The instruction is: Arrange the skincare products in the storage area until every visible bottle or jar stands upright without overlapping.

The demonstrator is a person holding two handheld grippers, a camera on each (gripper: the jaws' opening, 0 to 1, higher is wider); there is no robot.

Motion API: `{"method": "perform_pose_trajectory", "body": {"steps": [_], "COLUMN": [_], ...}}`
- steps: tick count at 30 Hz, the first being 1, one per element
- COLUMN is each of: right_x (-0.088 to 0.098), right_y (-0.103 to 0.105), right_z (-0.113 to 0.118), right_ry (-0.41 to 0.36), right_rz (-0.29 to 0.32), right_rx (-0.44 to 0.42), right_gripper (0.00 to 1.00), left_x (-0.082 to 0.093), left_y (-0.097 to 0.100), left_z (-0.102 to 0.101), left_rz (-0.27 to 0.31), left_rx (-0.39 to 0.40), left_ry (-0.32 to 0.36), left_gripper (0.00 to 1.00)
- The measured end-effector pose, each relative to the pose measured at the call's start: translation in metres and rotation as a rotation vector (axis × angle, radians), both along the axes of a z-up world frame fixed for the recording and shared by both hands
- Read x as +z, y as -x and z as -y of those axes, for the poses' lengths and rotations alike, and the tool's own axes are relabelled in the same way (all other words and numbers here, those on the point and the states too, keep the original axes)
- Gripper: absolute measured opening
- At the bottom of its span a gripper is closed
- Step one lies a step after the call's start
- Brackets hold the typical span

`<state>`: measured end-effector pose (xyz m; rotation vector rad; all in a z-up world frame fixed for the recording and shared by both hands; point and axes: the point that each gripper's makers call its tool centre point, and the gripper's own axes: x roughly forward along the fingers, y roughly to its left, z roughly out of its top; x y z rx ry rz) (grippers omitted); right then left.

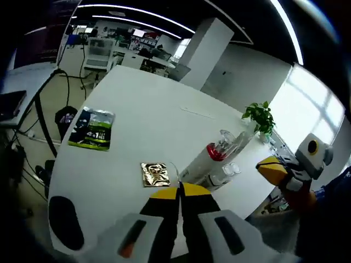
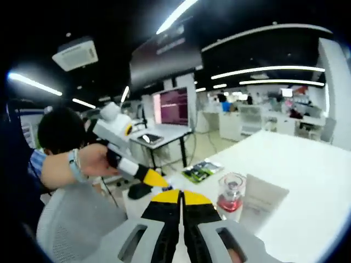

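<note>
Office space with long ceiling light strips, desks and monitors forms the background in both views. A large white table (image 1: pixel 148 115) occupies the foreground.

Left gripper view:
- The left gripper (image 1: pixel 179 192) rises from the bottom edge, its yellow-tipped black jaws pressed together with nothing between them.
- A gold foil packet (image 1: pixel 154 174) lies flat on the table, just beyond the jaw tips.
- A clear bottle (image 1: pixel 216 156) with a red band lies tipped on its side, to the right of the packet. A small clear item sits just beside it — too small to identify.
- A green-and-black printed pouch (image 1: pixel 93 129) lies flat, well apart from the bottle, toward the left edge of the table.
- A potted plant (image 1: pixel 259 116) stands at the far right edge of the table.
- The right gripper (image 1: pixel 274 171) enters from the right; whether its jaws are apart cannot be told here.

Right gripper view:
- The right gripper (image 2: pixel 180 200) shows its jaws closed tip to tip, empty.
- The clear bottle (image 2: pixel 230 193) with red contents appears just right of the jaw tips, beside a clear box (image 2: pixel 262 198).
- The printed pouch (image 2: pixel 201 170) lies beyond.
- A person's hand (image 2: pixel 98 160) holds the left gripper (image 2: pixel 155 178) — its yellow tip points toward the table.
</note>
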<state>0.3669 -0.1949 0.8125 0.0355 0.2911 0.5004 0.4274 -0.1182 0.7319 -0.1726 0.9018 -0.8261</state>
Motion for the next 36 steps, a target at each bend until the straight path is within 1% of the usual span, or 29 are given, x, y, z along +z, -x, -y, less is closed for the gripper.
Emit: {"method": "perform_pose_trajectory", "body": {"steps": [1,2,3,4,5,6,7,8,9,10,11,12,13,14,15,18,21,22,26,27,28,29,30,31,33,34,36], "right_x": [0.0,0.001,0.0,-0.002,-0.003,-0.005,-0.007,-0.008,-0.01,-0.01,-0.013,-0.015,-0.017,-0.018,-0.02,-0.023,-0.026,-0.027,-0.03,-0.03,-0.03,-0.031,-0.031,-0.032,-0.032,-0.032,-0.032], "right_y": [0.0,0.0,0.0,0.0,-0.001,-0.001,-0.002,-0.002,-0.003,-0.002,-0.003,-0.002,-0.002,-0.002,-0.002,-0.001,-0.001,0.0,0.0,0.0,0.001,0.0,0.001,0.001,0.001,0.001,0.002], "right_z": [-0.001,-0.001,-0.001,-0.001,-0.001,-0.001,0.0,0.0,0.0,0.0,0.0,0.0,0.0,0.0,0.0,0.001,0.0,-0.001,-0.001,-0.001,-0.001,-0.001,-0.001,0.0,0.0,0.0,-0.001], "right_ry": [0.005,0.011,0.016,0.026,0.033,0.035,0.037,0.036,0.035,0.035,0.044,0.054,0.069,0.077,0.085,0.089,0.096,0.099,0.108,0.108,0.108,0.107,0.109,0.111,0.111,0.111,0.111], "right_rz": [0.003,0.008,0.009,0.005,0.003,-0.001,-0.008,-0.012,-0.02,-0.023,-0.031,-0.034,-0.037,-0.04,-0.044,-0.052,-0.061,-0.065,-0.072,-0.073,-0.074,-0.077,-0.079,-0.079,-0.082,-0.082,-0.081], "right_rx": [0.001,0.005,0.008,0.01,0.012,0.013,0.013,0.013,0.014,0.014,0.012,0.011,0.012,0.012,0.013,0.014,0.018,0.021,0.026,0.026,0.027,0.027,0.026,0.026,0.026,0.027,0.028], "right_gripper": [0.0,0.0,0.0,0.0,0.0,0.0,0.0,0.0,0.0,0.0,0.0,0.0,0.0,0.0,0.0,0.0,0.0,0.0,0.0,0.0,0.0,0.0,0.0,0.0,0.0,0.0,0.0], "left_x": [-0.011,-0.017,-0.027,-0.034,-0.04,-0.045,-0.054,-0.062,-0.072,-0.079,-0.083,-0.089,-0.095,-0.098,-0.1,-0.104,-0.107,-0.105,-0.105,-0.105,-0.105,-0.107,-0.109,-0.107,-0.106,-0.106,-0.105], "left_y": [0.001,0.001,0.0,0.002,0.007,0.009,0.007,0.009,0.01,0.008,0.006,0.005,0.005,0.005,0.005,0.003,0.002,0.001,-0.001,0.0,0.001,0.001,0.005,0.001,-0.002,-0.002,-0.006], "left_z": [0.0,0.002,0.004,0.007,0.012,0.015,0.017,0.015,0.012,0.01,0.009,0.006,0.003,0.004,0.003,0.002,0.003,0.004,0.004,0.004,0.004,-0.001,-0.006,-0.002,-0.004,-0.004,-0.008], "left_rz": [-0.03,-0.045,-0.082,-0.116,-0.165,-0.183,-0.189,-0.206,-0.209,-0.188,-0.171,-0.164,-0.175,-0.178,-0.169,-0.14,-0.107,-0.096,-0.081,-0.083,-0.096,-0.106,-0.127,-0.087,-0.048,-0.045,-0.02], "left_rx": [0.001,-0.001,0.004,0.009,0.007,0.007,0.013,0.012,-0.004,-0.018,-0.015,-0.02,-0.004,-0.019,-0.035,-0.052,-0.085,-0.094,-0.095,-0.097,-0.088,-0.079,-0.087,-0.101,-0.103,-0.107,-0.103], "left_ry": [-0.039,-0.053,-0.07,-0.075,-0.067,-0.069,-0.085,-0.12,-0.18,-0.217,-0.245,-0.273,-0.296,-0.299,-0.311,-0.345,-0.362,-0.361,-0.363,-0.363,-0.366,-0.399,-0.44,-0.434,-0.457,-0.464,-0.496], "left_gripper": [0.0,0.0,0.0,0.0,0.0,0.0,0.0,0.0,0.0,0.0,0.0,0.0,0.0,0.0,0.0,0.0,0.0,0.0,0.01,0.02,0.05,0.08,0.06,0.07,0.11,0.13,0.19]}}
